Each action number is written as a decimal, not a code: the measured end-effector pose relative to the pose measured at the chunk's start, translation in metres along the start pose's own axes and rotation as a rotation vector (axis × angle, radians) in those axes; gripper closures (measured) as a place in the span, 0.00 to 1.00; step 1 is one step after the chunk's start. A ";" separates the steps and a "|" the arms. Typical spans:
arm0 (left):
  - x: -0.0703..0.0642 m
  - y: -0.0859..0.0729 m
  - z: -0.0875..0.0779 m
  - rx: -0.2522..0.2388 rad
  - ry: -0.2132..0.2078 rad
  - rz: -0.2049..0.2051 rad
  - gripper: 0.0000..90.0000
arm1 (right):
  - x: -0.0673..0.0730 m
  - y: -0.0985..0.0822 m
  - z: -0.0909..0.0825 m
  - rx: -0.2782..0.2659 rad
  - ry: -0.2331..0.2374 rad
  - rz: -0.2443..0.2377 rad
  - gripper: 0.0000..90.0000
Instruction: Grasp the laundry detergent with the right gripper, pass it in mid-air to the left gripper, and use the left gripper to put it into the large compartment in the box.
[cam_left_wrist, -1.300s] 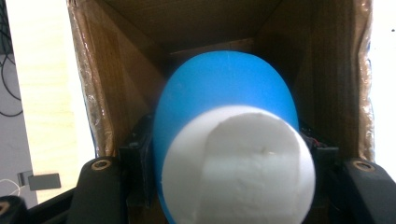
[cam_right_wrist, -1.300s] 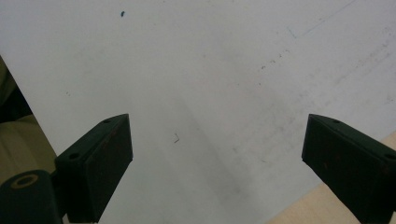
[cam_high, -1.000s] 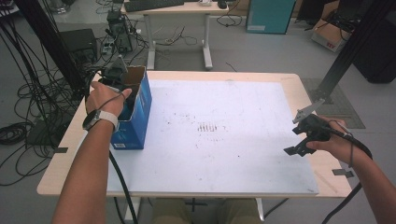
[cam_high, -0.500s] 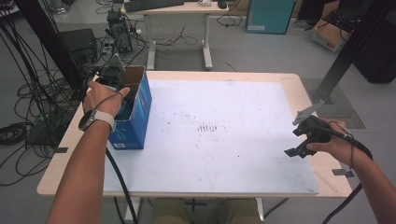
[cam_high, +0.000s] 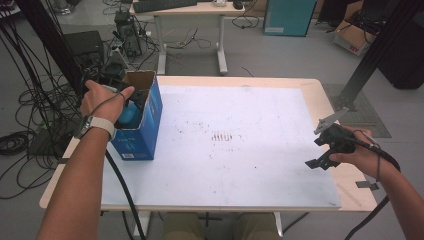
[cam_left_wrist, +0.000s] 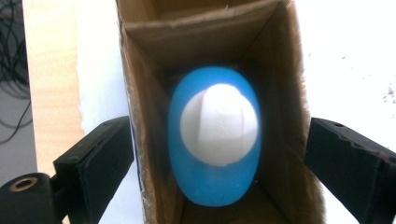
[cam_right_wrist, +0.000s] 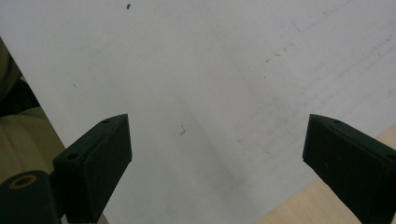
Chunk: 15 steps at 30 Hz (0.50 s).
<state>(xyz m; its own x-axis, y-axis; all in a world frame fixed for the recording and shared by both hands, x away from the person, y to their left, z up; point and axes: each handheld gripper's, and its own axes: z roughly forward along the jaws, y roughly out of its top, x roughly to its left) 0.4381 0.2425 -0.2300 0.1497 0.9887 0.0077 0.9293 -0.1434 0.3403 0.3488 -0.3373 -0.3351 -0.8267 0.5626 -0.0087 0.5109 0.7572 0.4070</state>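
An open-topped blue cardboard box (cam_high: 145, 130) stands at the table's left side. Inside it lies a blue oval object (cam_left_wrist: 215, 182) with a white rounded top, also seen as a patch of blue (cam_high: 131, 115) under the person's left hand. My left gripper (cam_left_wrist: 217, 140) hovers over the box mouth, pointing down into it. Its jaws have just been opening and now stand wide, apart from the object, which sits below them. My right gripper (cam_high: 317, 151) is held near the table's front right, open above the white sheet (cam_right_wrist: 196, 70), with nothing between its jaws.
A white sheet (cam_high: 240, 150) covers most of the wooden table (cam_high: 320, 92). Cables (cam_high: 30, 100) and equipment lie on the floor to the left. A desk (cam_high: 190, 20) stands behind, and a black frame post (cam_high: 370, 60) rises at the right.
The left hand has lifted a little above the box, and the blue object stays inside. The right hand has not moved.
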 end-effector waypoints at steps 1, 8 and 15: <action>0.000 0.000 -0.004 -0.016 -0.002 0.017 0.09 | 0.000 -0.001 -0.001 -0.005 -0.006 0.006 0.08; -0.012 0.002 -0.041 -0.099 -0.046 0.112 0.09 | 0.001 -0.004 -0.005 -0.003 -0.007 0.010 0.08; -0.039 0.003 -0.069 -0.150 -0.100 0.254 0.09 | 0.002 -0.002 -0.008 -0.011 -0.006 0.009 0.08</action>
<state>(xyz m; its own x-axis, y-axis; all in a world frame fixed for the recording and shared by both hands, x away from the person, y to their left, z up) 0.4122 0.2067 -0.1643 0.4099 0.9119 0.0203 0.7990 -0.3697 0.4742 0.3446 -0.3403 -0.3280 -0.8208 0.5711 -0.0104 0.5154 0.7484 0.4175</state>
